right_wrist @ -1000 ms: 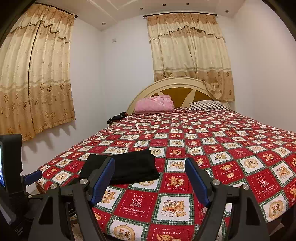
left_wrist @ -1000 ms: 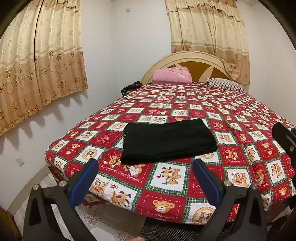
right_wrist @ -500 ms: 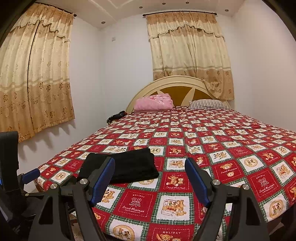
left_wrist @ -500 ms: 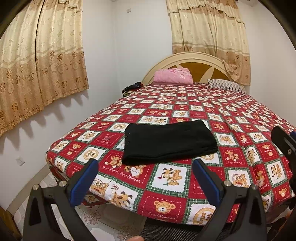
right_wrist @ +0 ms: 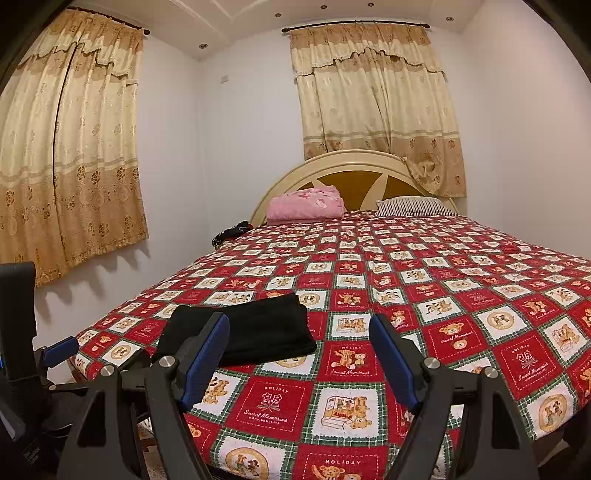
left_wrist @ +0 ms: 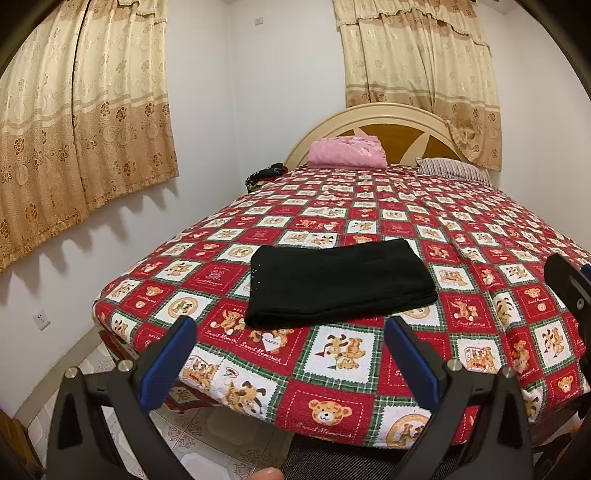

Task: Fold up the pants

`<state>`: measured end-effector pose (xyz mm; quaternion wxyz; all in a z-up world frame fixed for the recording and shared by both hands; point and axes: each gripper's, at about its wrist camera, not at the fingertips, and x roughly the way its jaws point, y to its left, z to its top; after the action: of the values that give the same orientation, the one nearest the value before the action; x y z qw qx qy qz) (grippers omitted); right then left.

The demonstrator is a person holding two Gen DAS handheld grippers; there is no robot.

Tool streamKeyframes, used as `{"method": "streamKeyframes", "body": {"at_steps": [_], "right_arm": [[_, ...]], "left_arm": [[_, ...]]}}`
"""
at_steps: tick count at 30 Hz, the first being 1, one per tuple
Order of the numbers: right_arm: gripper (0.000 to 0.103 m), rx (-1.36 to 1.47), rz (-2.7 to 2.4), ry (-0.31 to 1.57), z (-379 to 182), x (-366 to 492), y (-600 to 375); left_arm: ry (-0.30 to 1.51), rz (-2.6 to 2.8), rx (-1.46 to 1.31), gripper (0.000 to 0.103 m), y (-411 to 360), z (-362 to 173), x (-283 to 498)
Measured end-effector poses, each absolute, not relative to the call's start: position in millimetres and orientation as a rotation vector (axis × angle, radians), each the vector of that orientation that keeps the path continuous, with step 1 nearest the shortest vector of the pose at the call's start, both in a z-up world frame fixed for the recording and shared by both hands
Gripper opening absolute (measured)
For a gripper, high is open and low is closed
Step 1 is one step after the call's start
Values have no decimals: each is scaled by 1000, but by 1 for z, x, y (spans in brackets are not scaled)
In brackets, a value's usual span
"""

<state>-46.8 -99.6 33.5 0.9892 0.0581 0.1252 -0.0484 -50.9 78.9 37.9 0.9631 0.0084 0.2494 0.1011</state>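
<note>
White walls (right_wrist: 243, 129) close in a small bedroom lit from recessed spots in the ceiling (right_wrist: 321, 11). Two sets of cream-and-gold floral curtains hang closed — one on the left wall (left_wrist: 74, 122), one behind the bed (right_wrist: 376, 99) on a dark rod. The bed (left_wrist: 332, 406) fills most of the room, its cover a patchwork of red, white and green squares printed with teddy bears. An arched cream headboard (right_wrist: 354, 162) with amber panels stands at the far end; a folded pink blanket (right_wrist: 304, 205) and a striped pillow (right_wrist: 412, 206) lie against it. The floor (left_wrist: 207, 439) is pale patterned tile, and a wall socket (left_wrist: 41, 318) sits low on the left.
</note>
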Motion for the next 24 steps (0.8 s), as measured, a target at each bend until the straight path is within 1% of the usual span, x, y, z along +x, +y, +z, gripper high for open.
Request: {"method": "streamKeyframes", "body": {"at_steps": [24], "right_arm": [[79, 117, -98, 251, 33, -46, -98]], "left_arm": [[468, 262, 48, 103, 79, 40, -53]]}}
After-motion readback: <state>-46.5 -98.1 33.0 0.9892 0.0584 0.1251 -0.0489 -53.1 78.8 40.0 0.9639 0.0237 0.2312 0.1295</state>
